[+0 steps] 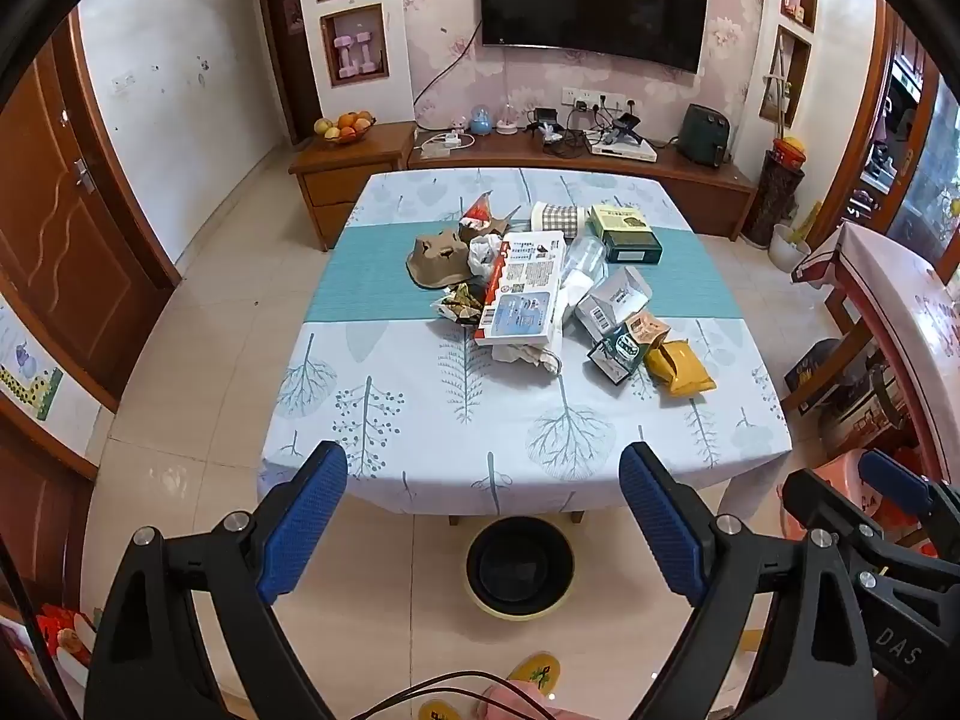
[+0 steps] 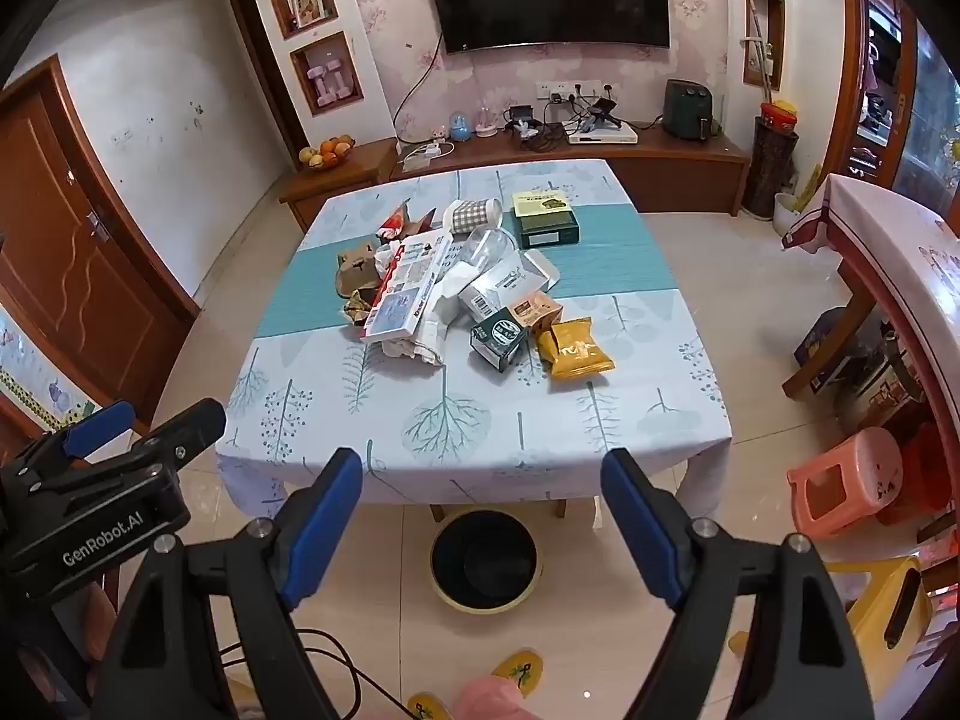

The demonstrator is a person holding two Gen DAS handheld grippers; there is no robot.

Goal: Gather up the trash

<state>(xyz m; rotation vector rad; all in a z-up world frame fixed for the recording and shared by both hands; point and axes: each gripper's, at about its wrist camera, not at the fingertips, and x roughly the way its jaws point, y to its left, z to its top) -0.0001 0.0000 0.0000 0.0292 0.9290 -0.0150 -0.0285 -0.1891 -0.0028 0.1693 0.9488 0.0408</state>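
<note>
The trash lies in one heap on the desk (image 1: 420, 420), around the teal runner in the middle. The biggest piece, a long white box (image 1: 521, 288), has its long axis running from the near side of the desk to the far side, a little slanted, with a red edge on its left. To the right of it a yellow snack bag (image 1: 681, 367) lies flat, with one narrow end toward the near right corner, and a dark green carton (image 1: 618, 351) lies just beside it. A green box (image 1: 625, 234) sits at the far side of the heap. The near part of the desk is bare cloth up to the front edge. Below this edge, on the floor, a black bin (image 1: 519, 567) stands with its mouth upward. The left tongs (image 1: 483, 525) and the right tongs (image 2: 482, 525) are both spread wide with nothing between them, above the near edge and tilted downward.
</note>
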